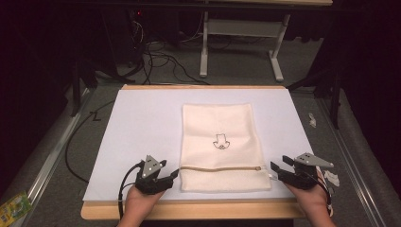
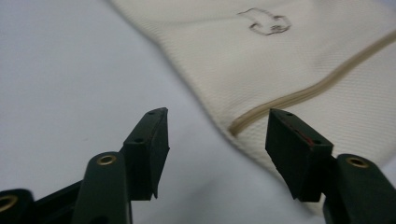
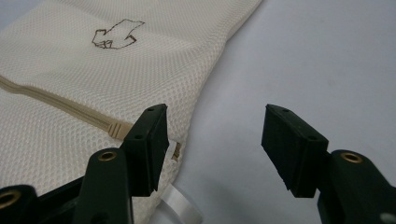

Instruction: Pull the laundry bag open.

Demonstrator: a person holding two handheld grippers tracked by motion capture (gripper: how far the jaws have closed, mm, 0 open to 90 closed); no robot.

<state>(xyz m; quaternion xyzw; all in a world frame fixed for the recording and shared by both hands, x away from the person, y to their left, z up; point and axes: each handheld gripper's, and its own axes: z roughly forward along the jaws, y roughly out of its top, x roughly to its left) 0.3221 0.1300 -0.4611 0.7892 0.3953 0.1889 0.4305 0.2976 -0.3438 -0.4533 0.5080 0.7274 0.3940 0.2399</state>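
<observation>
A cream mesh bag (image 1: 218, 142) lies flat on the white sheet (image 1: 142, 123), with a small dark drawing (image 1: 220, 141) at its middle and a tan zipper (image 1: 220, 168) across its near part. My left gripper (image 1: 169, 177) stands open just off the bag's left edge, by the zipper's left end (image 2: 236, 126). My right gripper (image 1: 279, 168) is open beside the bag's right edge, close to the zipper's pull end (image 3: 116, 128). A clear tab (image 3: 180, 205) sticks out there. Nothing sits between either pair of jaws.
The sheet covers a wooden table (image 1: 198, 210). White table legs (image 1: 204, 47) and cables (image 1: 161, 56) stand on the floor beyond. A cable (image 1: 78, 137) runs along the left. Small scraps (image 1: 331, 177) lie at the right; a green packet (image 1: 14, 205) lies at bottom left.
</observation>
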